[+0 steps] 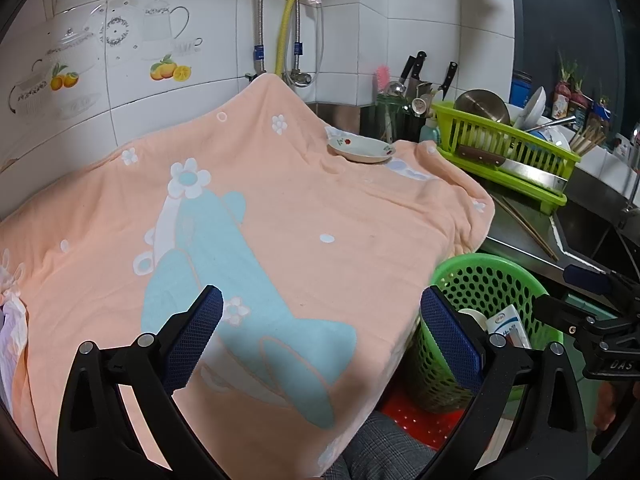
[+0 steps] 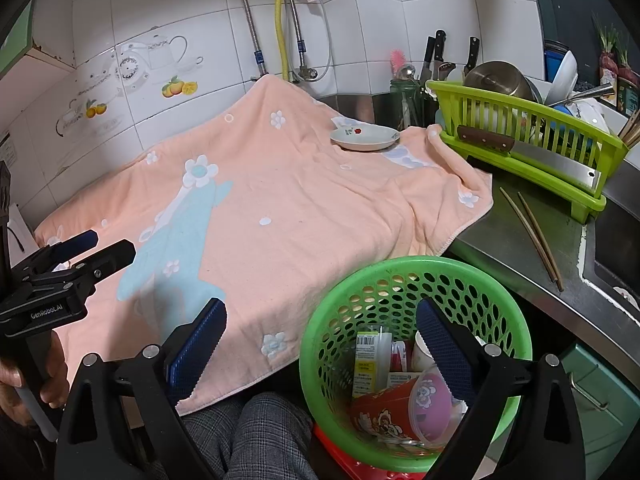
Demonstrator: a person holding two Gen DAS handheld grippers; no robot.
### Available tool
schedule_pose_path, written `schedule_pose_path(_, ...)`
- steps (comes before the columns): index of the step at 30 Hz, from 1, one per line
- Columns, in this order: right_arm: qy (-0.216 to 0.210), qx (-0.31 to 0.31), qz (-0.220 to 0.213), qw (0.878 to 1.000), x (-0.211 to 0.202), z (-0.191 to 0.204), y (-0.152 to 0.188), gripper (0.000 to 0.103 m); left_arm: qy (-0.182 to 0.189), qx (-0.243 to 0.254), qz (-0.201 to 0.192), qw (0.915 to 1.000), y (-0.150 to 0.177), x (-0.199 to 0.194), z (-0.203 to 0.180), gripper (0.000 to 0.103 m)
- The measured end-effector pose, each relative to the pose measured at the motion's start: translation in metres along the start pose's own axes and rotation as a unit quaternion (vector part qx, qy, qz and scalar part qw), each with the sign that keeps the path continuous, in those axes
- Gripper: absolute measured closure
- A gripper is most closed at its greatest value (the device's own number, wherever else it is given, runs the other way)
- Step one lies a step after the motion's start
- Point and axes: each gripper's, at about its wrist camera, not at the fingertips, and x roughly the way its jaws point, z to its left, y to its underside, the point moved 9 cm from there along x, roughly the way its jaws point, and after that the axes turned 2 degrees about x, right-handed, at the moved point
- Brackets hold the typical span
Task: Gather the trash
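Left gripper wide open, empty, above towel. Right gripper wide open, empty, right finger over basket rim. Trash in basket, below-right. Saucer far ahead; towel edge just left of basket.

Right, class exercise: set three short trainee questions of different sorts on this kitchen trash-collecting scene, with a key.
1. True or false: the right tongs are shut on a paper cup.
2. Which holds the collected trash? A) the round green perforated plastic basket B) the lime-green plastic dish rack C) the small white floral ceramic dish
3. Fill in: the small dish rests on the peach flower-patterned ____.

Key: 1 false, both the right and the left tongs are open and empty; 2 A; 3 towel.
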Motion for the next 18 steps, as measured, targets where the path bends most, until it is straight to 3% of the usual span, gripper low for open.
schedule_pose_path(18, 0.001, 0.002, -0.002, 1.000, 0.0016, -0.0009, -0.0016, 0.010, -0.012, -0.002, -0.010, 0.9999, -0.0038, -0.0040, 0.0008, 0.005)
